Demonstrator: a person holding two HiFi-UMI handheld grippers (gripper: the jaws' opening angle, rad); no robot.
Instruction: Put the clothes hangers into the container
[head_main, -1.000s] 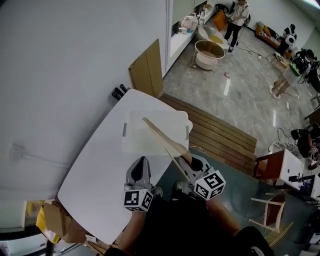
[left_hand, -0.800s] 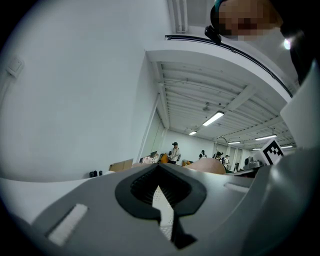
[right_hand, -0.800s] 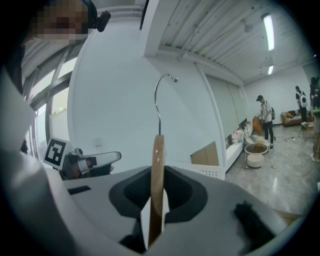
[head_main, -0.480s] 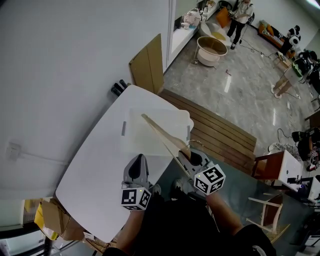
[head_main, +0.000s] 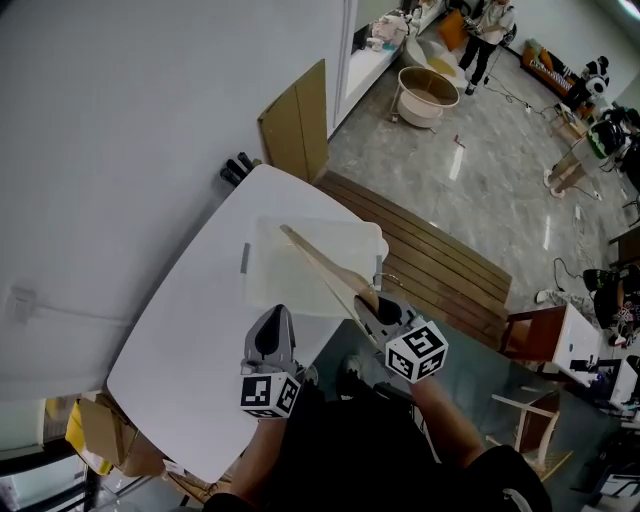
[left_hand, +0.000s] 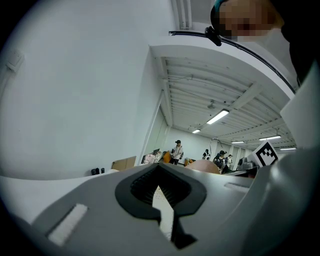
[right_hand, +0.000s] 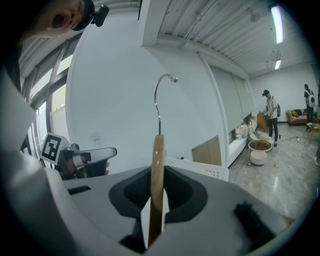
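A wooden clothes hanger (head_main: 325, 268) with a metal hook (right_hand: 160, 95) is clamped in my right gripper (head_main: 385, 315). It slants away over a white, shallow container (head_main: 262, 292) on the white table (head_main: 180, 340). In the right gripper view the hanger's wooden arm (right_hand: 157, 185) stands upright between the jaws of that gripper (right_hand: 157, 170), with the container's rim (right_hand: 202, 171) just beyond. My left gripper (head_main: 270, 340) hovers at the table's near edge, left of the container, jaws together and empty; its own view shows its tips (left_hand: 159, 167) meeting over the white tabletop.
A cardboard panel (head_main: 295, 120) leans on the wall behind the table, with dark items (head_main: 235, 170) on the floor beside it. Wooden slats (head_main: 440, 270) lie to the table's right. Cardboard boxes (head_main: 110, 440) sit at the lower left. People stand far off.
Both grippers have eased forward and a little down toward the container. The hanger stays held in the right one.
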